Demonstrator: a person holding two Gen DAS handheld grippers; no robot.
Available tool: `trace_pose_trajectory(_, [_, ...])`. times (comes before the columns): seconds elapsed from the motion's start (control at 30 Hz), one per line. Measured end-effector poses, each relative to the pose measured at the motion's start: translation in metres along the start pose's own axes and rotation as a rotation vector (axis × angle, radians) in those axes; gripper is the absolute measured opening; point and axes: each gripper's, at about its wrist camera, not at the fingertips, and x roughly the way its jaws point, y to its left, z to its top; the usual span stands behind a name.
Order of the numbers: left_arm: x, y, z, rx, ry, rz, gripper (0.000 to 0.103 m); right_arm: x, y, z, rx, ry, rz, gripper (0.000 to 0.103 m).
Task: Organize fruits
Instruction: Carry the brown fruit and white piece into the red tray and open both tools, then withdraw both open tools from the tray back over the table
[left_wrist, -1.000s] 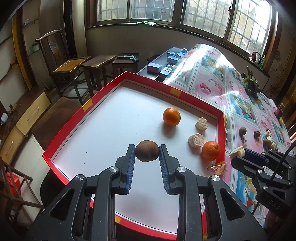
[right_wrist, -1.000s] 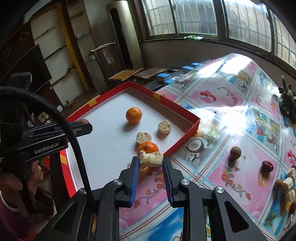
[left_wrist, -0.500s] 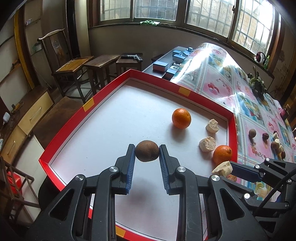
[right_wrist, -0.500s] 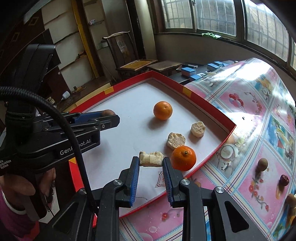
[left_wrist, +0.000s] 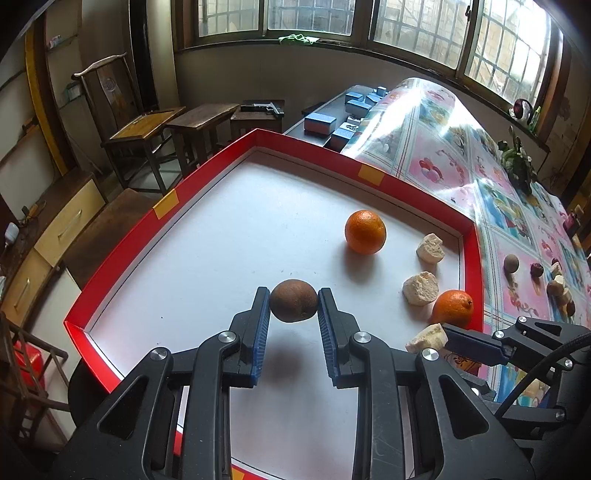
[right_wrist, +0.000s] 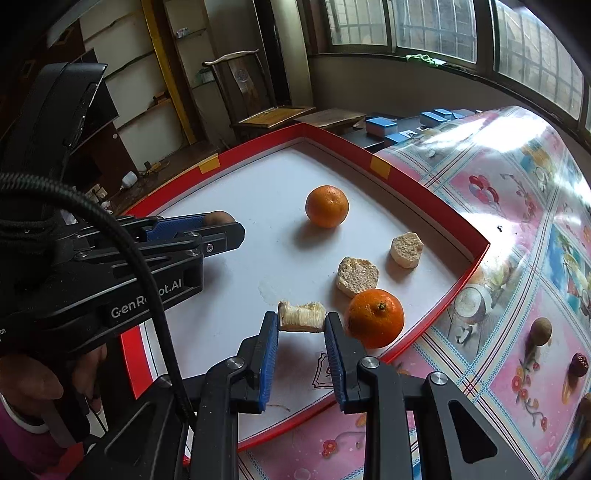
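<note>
My left gripper (left_wrist: 293, 306) is shut on a brown round fruit (left_wrist: 293, 301) and holds it above the white floor of the red-rimmed tray (left_wrist: 166, 206). My right gripper (right_wrist: 301, 326) is shut on a pale banana piece (right_wrist: 302, 316) over the tray's near right part; it also shows in the left wrist view (left_wrist: 424, 338). In the tray lie two oranges (right_wrist: 327, 206) (right_wrist: 375, 318) and two pale fruit chunks (right_wrist: 357, 276) (right_wrist: 406, 249). The left gripper shows at the left of the right wrist view (right_wrist: 221, 225).
Several small fruits lie on the patterned tablecloth (right_wrist: 517, 206) right of the tray, among them a brown ball (right_wrist: 540, 331) and a dark red one (right_wrist: 578, 363). Blue boxes (left_wrist: 319, 123) stand beyond the tray. A chair (left_wrist: 110, 110) and stools stand past the table's left edge.
My right gripper has carried the banana piece from over the tablecloth leftwards over the tray rim to above the tray floor. My left gripper has kept the brown fruit nearly in place.
</note>
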Motion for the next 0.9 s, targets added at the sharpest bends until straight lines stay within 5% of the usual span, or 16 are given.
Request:
trace_pose_trajectory(0.5, [0.01, 0.005, 0.0, -0.05, 0.042, 0.008, 0.026, 0.005, -0.002, 0.0, 0.017, 0.0, 0.037, 0.03])
trace_pose_trajectory(0.63, [0.005, 0.008, 0.0, -0.07, 0.023, -0.001, 0.061, -0.003, -0.005, -0.003, 0.031, -0.013, 0.043, 0.032])
trace_pose_trajectory(0.9, [-0.01, -0.012, 0.003, -0.029, -0.009, 0.003, 0.061, -0.031, -0.025, -0.013, 0.075, -0.065, 0.035, 0.033])
